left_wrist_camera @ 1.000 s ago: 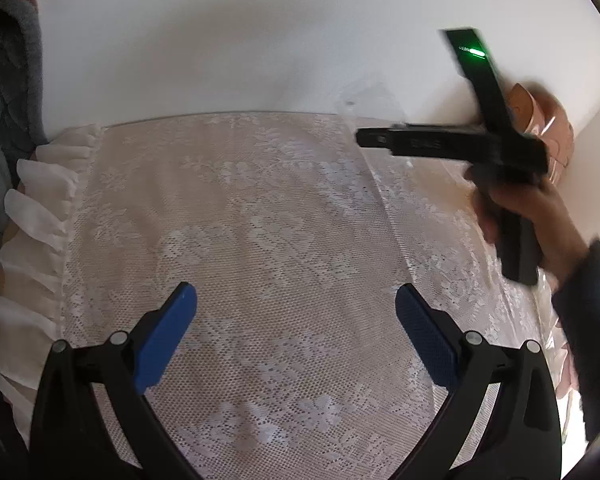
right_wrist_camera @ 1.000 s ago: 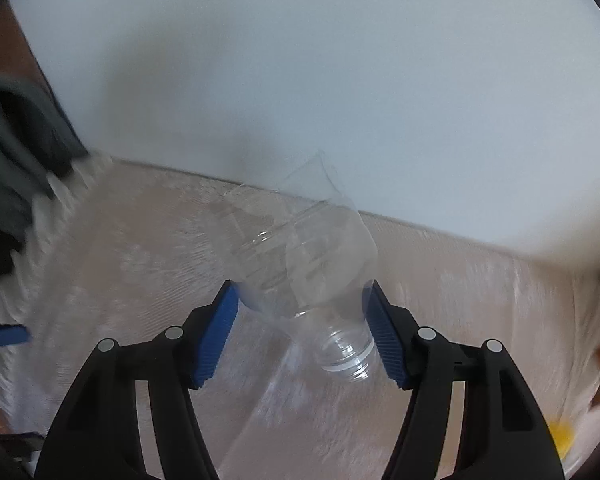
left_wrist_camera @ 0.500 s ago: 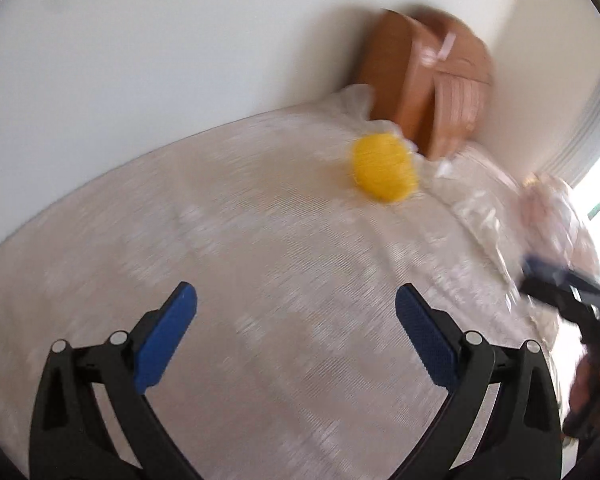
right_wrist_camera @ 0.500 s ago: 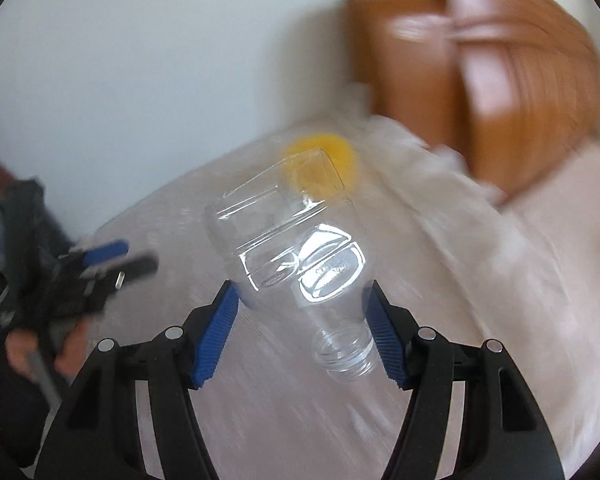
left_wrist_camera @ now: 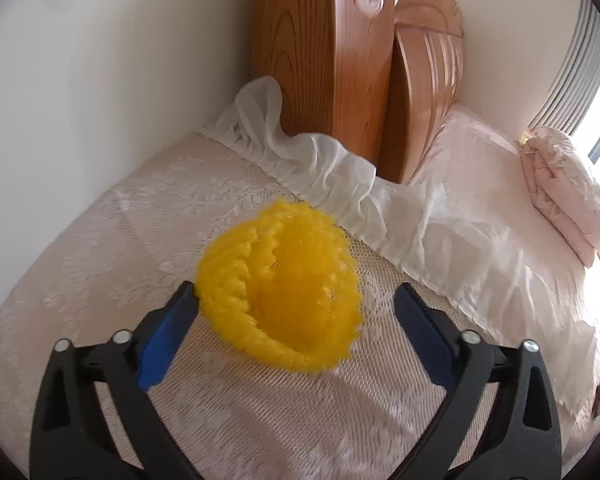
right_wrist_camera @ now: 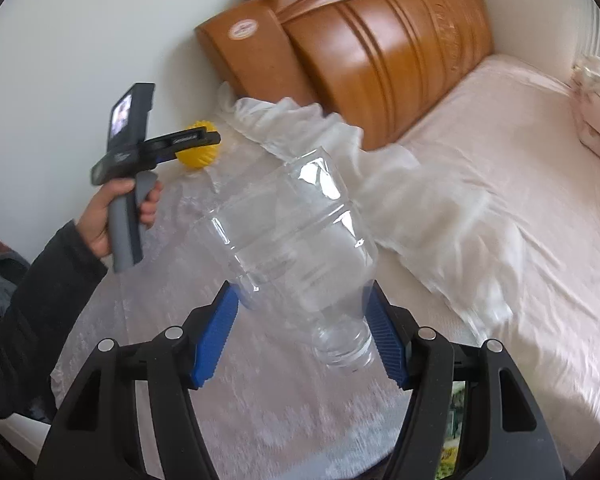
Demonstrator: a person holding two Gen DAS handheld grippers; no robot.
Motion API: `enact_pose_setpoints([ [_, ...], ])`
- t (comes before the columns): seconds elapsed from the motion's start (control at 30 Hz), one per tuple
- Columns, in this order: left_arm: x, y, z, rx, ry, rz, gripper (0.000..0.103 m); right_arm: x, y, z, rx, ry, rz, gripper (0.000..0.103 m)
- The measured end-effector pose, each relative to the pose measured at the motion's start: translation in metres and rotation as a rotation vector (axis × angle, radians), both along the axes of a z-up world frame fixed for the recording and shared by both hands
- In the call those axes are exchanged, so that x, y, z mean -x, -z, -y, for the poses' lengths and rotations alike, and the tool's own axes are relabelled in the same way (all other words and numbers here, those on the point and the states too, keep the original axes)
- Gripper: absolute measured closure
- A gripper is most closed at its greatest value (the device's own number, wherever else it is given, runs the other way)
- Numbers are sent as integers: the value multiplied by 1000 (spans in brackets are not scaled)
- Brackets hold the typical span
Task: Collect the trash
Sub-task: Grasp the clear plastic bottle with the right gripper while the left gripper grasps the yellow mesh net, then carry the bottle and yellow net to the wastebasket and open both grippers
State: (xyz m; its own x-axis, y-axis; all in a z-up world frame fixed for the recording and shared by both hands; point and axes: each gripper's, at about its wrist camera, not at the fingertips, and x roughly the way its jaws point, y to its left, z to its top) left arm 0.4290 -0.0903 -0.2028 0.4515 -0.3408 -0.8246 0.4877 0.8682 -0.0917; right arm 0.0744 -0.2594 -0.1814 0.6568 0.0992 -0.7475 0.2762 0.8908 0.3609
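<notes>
A yellow foam fruit net (left_wrist_camera: 280, 288) lies on the lace-covered nightstand top (left_wrist_camera: 140, 216). My left gripper (left_wrist_camera: 296, 320) is open, its blue fingers on either side of the net, the left finger touching its edge. In the right wrist view the left gripper (right_wrist_camera: 198, 140) reaches over the yellow net (right_wrist_camera: 198, 156). My right gripper (right_wrist_camera: 304, 328) is shut on a clear plastic bottle (right_wrist_camera: 296, 240), held by its shoulder with the uncapped neck pointing toward the camera, above the lace cloth.
A wooden headboard (left_wrist_camera: 340, 60) stands behind the nightstand against the white wall (left_wrist_camera: 100, 80). A white ruffle (left_wrist_camera: 312, 160) edges the lace cloth. The pink bed (right_wrist_camera: 500, 160) with a folded pink quilt (left_wrist_camera: 568, 188) lies to the right.
My left gripper swung right across the nightstand and closed in on the yellow net, which now sits between its fingers. My right gripper turned right, still holding the bottle.
</notes>
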Motion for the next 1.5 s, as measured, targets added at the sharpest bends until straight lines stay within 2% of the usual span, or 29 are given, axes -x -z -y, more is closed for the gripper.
enact_pose_setpoints([
  [0.03,1,1,2,-15,-4,8,30,4,0,0,-1,7,-1,38],
  [0.07,0,1,4,-40,-14,24,36,9,0,0,-3,11,-1,38],
  [0.13,2,-1,0,-38,-29,21,56,16,1,-1,-9,17,0,38],
  [0.23,11,-10,-15,-14,-39,1,70,21,0,-3,-15,8,11,38],
  [0.3,20,-16,-24,-22,-49,0,73,22,-2,-9,-16,-7,21,38],
  [0.43,56,-34,-45,-34,-77,22,73,31,-8,-20,-20,-48,50,38],
  [0.53,100,-50,-64,-39,-94,36,73,41,-10,-27,-29,-76,62,38],
  [0.7,201,-64,-101,-30,-145,7,73,70,-7,-40,-82,-91,67,38],
  [0.83,279,-64,-122,-1,-188,-54,73,97,3,-48,-146,-102,58,38],
  [0.93,333,-66,-125,-16,-173,-53,73,118,9,-53,-157,-128,45,38],
  [1.07,389,-69,-121,19,-177,-82,73,144,17,-51,-154,-162,22,38],
  [1.17,416,-69,-109,39,-157,-102,73,162,19,-44,-138,-168,21,38],
  [1.5,469,-79,-36,43,-30,-75,73,225,15,9,-104,-79,58,38],
])
